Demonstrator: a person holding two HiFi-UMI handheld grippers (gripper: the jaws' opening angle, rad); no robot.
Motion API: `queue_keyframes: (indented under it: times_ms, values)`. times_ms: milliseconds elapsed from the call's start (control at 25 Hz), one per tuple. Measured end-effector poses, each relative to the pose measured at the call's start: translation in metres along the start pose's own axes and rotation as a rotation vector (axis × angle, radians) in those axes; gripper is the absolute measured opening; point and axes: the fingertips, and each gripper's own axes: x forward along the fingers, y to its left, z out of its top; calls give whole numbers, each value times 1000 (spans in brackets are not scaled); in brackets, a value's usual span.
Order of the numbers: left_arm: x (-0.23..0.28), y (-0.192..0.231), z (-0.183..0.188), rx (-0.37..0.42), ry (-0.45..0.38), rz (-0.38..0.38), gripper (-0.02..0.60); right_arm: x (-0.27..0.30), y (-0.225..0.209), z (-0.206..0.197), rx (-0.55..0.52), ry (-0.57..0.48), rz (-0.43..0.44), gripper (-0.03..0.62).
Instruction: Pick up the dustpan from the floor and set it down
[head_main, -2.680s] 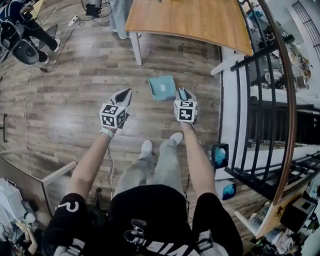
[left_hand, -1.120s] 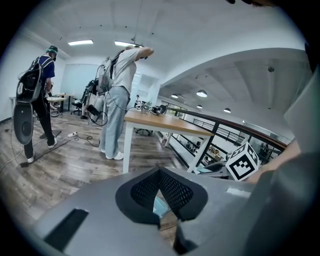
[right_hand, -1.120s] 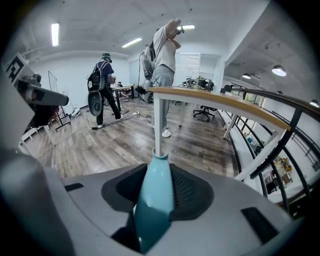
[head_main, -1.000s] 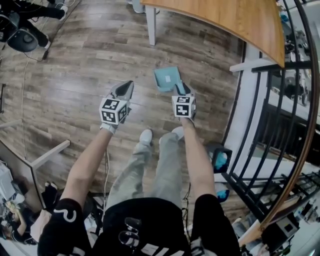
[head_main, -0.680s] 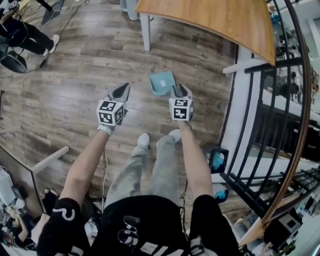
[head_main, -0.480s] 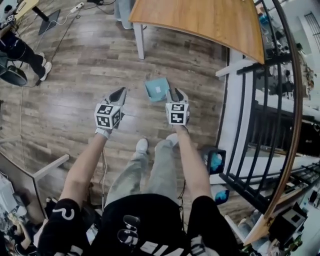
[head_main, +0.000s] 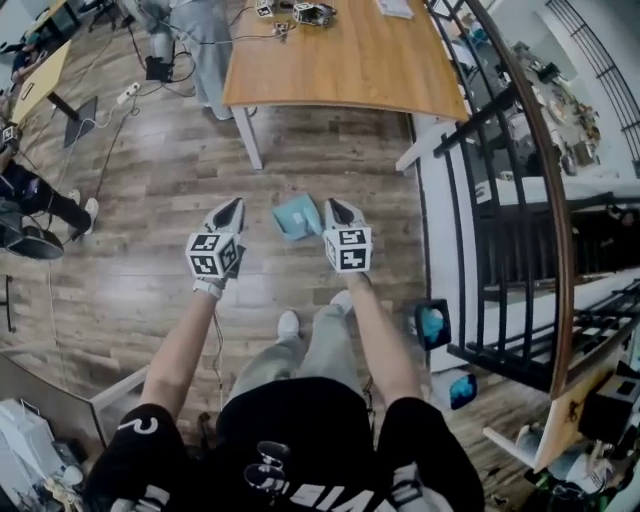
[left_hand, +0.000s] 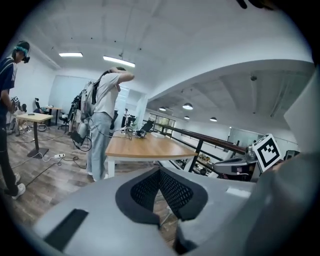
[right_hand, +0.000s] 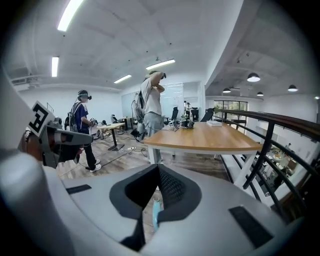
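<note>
Now, the dustpan (head_main: 296, 217): teal and pinched by one thin edge, it hangs just left of the tip of the right tool (head_main: 334, 208). It seems clear of the wood floor (head_main: 150, 270), though the steep overhead angle makes the gap hard to judge.
Right tool: its jaws have just closed and are clamped on the dustpan, with a narrow teal sliver showing between the pads.
Left tool (left_hand: 159, 172): jaws together with nothing in them, held about level with its partner and apart from the dustpan.
Desk (head_main: 340, 60): a wooden top ahead of the person, well apart from the load.
Railing (head_main: 470, 200): black bars close on the person's right.
Risk: the hold is on an edge only, so the dustpan's body hangs off to one side. A quick swing or a turn of the wrist could pivot it in the pads or let it slip, dropping it near the person's shoes (head_main: 288, 322).
Second risk: a wide sweep to the right could knock the dustpan against the bars.
</note>
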Motion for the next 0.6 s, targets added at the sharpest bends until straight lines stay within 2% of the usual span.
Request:
queue_keyframes:
  times_ms: [240, 440, 600]
  values:
    - [-3, -50, 42, 46, -47, -78, -2, -58, -24, 39, 23, -65, -68, -5]
    - [-1, -105, 65, 90, -76, -176, -2, -110, -42, 45, 22, -89, -101, -5]
    - [-5, -145, 73, 89, -88, -251, -2, -154, -53, 41, 51, -77, -133, -5]
